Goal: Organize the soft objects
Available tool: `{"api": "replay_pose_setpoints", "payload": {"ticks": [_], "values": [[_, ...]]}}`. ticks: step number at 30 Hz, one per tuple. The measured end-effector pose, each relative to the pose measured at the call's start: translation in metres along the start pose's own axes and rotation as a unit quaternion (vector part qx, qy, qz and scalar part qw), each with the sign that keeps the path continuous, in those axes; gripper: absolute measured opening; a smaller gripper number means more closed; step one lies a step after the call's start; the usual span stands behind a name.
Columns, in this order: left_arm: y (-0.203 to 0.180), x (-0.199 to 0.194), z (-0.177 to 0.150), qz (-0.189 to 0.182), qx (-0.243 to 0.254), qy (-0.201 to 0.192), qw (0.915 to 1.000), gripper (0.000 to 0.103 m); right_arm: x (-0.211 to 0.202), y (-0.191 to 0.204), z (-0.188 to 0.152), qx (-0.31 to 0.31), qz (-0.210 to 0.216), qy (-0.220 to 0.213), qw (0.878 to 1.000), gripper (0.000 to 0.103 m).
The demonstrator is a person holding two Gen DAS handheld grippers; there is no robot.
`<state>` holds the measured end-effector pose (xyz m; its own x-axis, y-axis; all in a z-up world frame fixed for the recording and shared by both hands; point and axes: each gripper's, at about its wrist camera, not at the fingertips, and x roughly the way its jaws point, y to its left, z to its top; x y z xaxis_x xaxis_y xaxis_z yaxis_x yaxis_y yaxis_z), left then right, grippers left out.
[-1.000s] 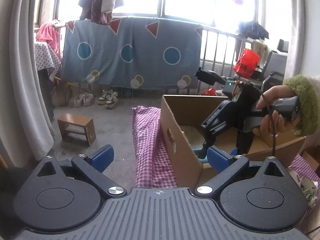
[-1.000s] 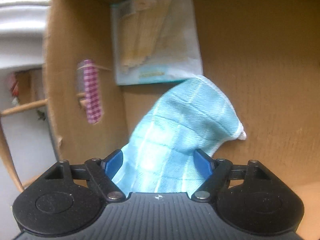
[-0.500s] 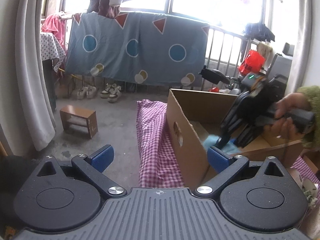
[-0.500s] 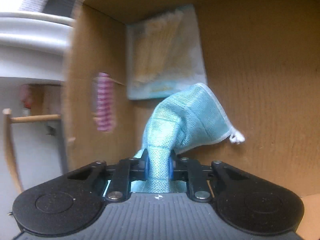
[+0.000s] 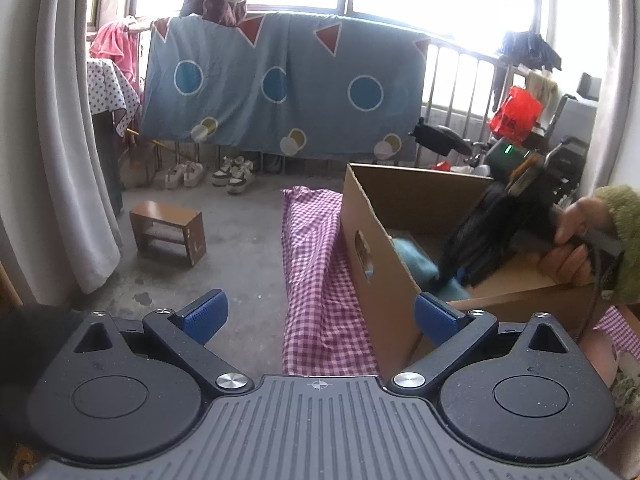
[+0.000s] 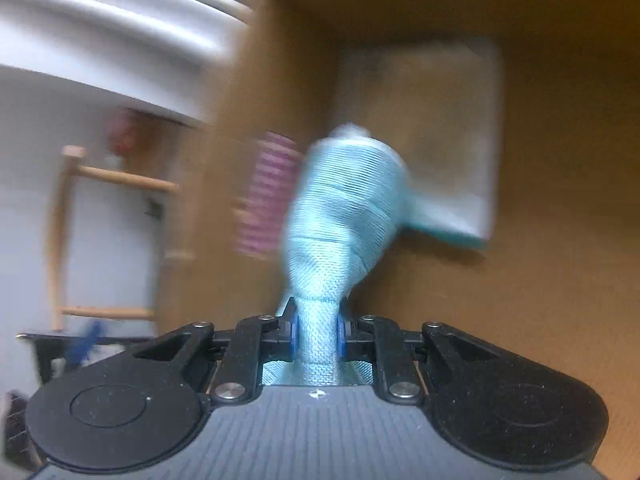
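Note:
My right gripper (image 6: 317, 334) is shut on a light blue cloth (image 6: 344, 208), which bunches up between its blue pads inside the cardboard box (image 6: 560, 200). A pale folded pack (image 6: 448, 128) lies on the box floor behind the cloth. In the left wrist view the box (image 5: 384, 264) stands on a purple checked cloth (image 5: 316, 280); the blue cloth (image 5: 416, 260) shows inside it with the right gripper (image 5: 452, 276) over it. My left gripper (image 5: 320, 314) is open and empty in front of the box.
A small brown stool (image 5: 168, 232) stands on the concrete floor at left. A blue patterned sheet (image 5: 280, 84) hangs on a rail at the back, with shoes (image 5: 212, 172) under it. A grey curtain (image 5: 68, 140) hangs at far left.
My right gripper closed on the blue cloth, then lifted and pulled it up from the box floor; the view is blurred with motion. My left gripper stayed open and drifted slightly.

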<state>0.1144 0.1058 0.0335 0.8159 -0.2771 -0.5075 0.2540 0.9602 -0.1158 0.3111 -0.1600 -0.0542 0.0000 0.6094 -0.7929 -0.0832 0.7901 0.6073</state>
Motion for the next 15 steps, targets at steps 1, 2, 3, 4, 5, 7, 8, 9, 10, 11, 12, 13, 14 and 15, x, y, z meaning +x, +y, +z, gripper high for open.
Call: {"api": "replay_pose_setpoints", "payload": {"ticks": [1,2,3,4,5,7,8,9,10,11,12,13,14,15], "values": [[-0.001,0.0,0.0,0.0,0.002,0.0,1.0,0.1,0.003,-0.009,0.002,0.023,-0.003,0.011,1.0,0.019],[-0.002,0.0,0.001,0.001,0.004,0.0,1.0,0.1,0.003,-0.016,0.004,0.047,0.0,0.018,0.999,0.02],[-0.003,0.001,0.001,0.001,0.006,0.001,1.0,0.1,0.001,-0.02,0.005,0.06,-0.003,0.019,0.998,0.023],[-0.003,0.002,0.002,0.001,0.007,0.001,1.0,0.1,-0.001,-0.021,0.006,0.061,-0.009,0.021,0.998,0.032],[-0.004,0.003,0.003,0.0,0.007,0.002,1.0,0.1,-0.001,-0.017,0.008,0.063,-0.009,0.021,0.998,0.039],[-0.004,0.005,0.003,-0.001,0.005,0.003,1.0,0.1,-0.006,-0.012,0.008,0.079,-0.01,0.011,0.997,0.076],[-0.004,0.005,0.003,-0.002,0.005,0.004,1.0,0.1,-0.007,-0.011,0.006,0.079,-0.017,0.001,0.997,0.081],[-0.005,0.005,0.003,-0.003,0.005,0.003,1.0,0.1,-0.014,-0.008,0.005,0.071,-0.027,-0.016,0.997,0.082],[-0.006,0.005,0.003,-0.004,0.005,0.003,1.0,0.1,-0.022,-0.002,0.002,0.06,-0.037,-0.032,0.997,0.082],[-0.007,0.004,0.003,-0.005,0.006,0.002,1.0,0.1,-0.031,0.003,-0.002,0.049,-0.038,-0.05,0.997,0.081],[-0.007,0.004,0.003,-0.006,0.007,0.002,1.0,0.1,-0.036,0.009,-0.007,0.042,-0.027,-0.059,0.997,0.071],[-0.007,0.003,0.003,-0.007,0.008,0.002,0.9999,0.1,-0.039,0.014,-0.011,0.036,-0.015,-0.06,0.997,0.057],[-0.008,0.003,0.003,-0.008,0.008,0.003,0.9999,0.1,-0.04,0.018,-0.014,0.031,-0.005,-0.055,0.998,0.055],[-0.009,0.003,0.002,-0.009,0.009,0.005,0.9999,0.1,-0.04,0.025,-0.017,0.021,0.003,-0.052,0.998,0.054]]}}
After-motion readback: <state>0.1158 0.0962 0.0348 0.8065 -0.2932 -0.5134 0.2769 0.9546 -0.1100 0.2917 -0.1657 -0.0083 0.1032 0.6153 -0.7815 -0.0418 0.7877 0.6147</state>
